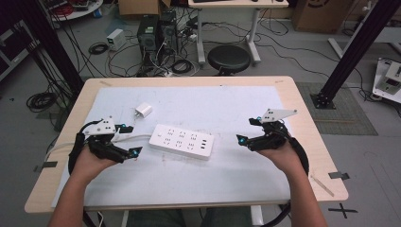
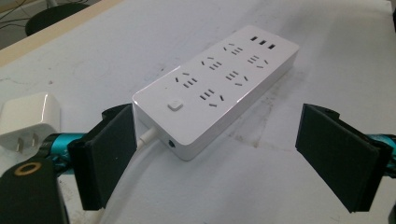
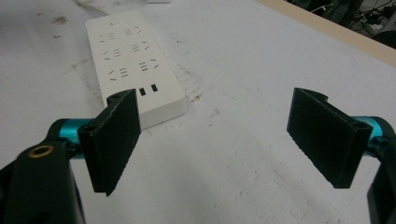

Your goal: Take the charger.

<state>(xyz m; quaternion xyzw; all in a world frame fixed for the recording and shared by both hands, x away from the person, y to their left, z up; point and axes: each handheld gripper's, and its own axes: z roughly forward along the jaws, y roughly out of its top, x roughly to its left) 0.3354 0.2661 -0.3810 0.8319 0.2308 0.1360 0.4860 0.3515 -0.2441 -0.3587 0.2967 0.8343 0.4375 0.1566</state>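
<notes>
A white power strip [image 1: 181, 141] lies flat in the middle of the white mat, its cord running off to the left. From the left gripper view the power strip [image 2: 219, 84] shows its switch end nearest the jaws, and the right gripper view shows the power strip [image 3: 133, 65] with its USB end closest. A small white plug adapter [image 1: 143, 111] rests behind the strip's left end, seen also as the adapter [image 2: 27, 119] at the far left. My left gripper [image 1: 131, 139] hovers open just left of the strip. My right gripper [image 1: 249, 130] is open to the strip's right, holding nothing.
The white mat [image 1: 227, 106] covers most of the wooden table [image 1: 302, 118]. Beyond the far edge stand a black stool [image 1: 229, 59], computer towers [image 1: 156, 33] and tangled floor cables. A black frame post [image 1: 350, 52] rises at the right.
</notes>
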